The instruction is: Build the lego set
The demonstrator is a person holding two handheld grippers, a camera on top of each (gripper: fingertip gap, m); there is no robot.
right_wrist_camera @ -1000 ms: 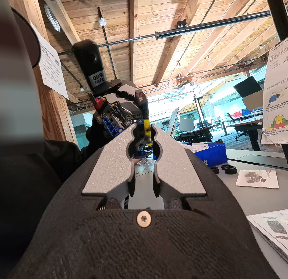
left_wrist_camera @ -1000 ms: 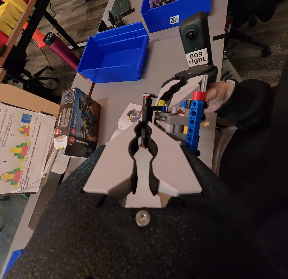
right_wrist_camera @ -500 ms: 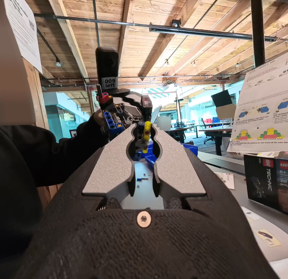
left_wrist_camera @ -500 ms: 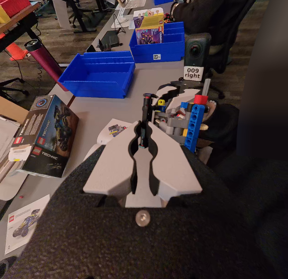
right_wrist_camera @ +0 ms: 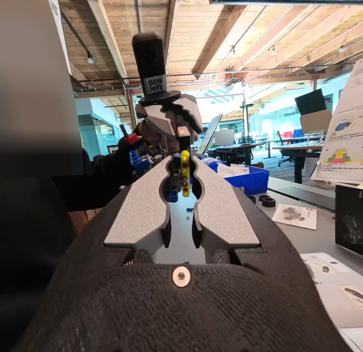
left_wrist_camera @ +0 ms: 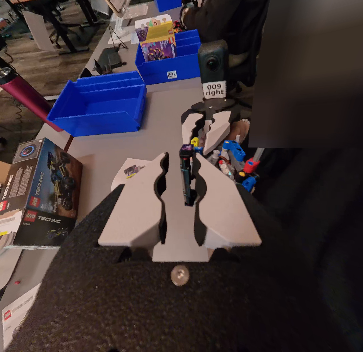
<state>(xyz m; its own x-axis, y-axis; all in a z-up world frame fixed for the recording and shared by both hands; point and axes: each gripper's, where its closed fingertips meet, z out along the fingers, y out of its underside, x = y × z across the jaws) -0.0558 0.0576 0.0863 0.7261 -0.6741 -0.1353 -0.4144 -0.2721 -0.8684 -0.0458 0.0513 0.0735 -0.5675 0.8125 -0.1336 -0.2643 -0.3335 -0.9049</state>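
My left gripper (left_wrist_camera: 181, 156) is open. A thin black beam (left_wrist_camera: 185, 177) with a small pink tile on its end stands between its fingers, close to the right pad, with a clear gap to the left pad. The beam belongs to a multicoloured brick assembly (left_wrist_camera: 233, 161) of blue, grey, red and yellow parts. My right gripper (right_wrist_camera: 182, 160) is shut on that assembly at its yellow beam (right_wrist_camera: 184, 175). In the right wrist view the left gripper (right_wrist_camera: 185, 133) hangs just above, around the black beam (right_wrist_camera: 184, 144). The right gripper (left_wrist_camera: 202, 144) faces me in the left wrist view.
On the grey table (left_wrist_camera: 167, 110) stand an empty blue bin (left_wrist_camera: 98, 106), a blue bin with toy boxes (left_wrist_camera: 167, 67), a black toy box (left_wrist_camera: 43, 191) and a booklet (left_wrist_camera: 133, 169). The right wrist view shows black tyres (right_wrist_camera: 268, 202), a booklet (right_wrist_camera: 294, 215) and a blue bin (right_wrist_camera: 247, 177). Left and right tips are no more than a few centimetres apart.
My left jaws were shut on the black beam and have now opened off it. The right gripper kept its hold, and the assembly's blue and red end has swung lower and to the right.
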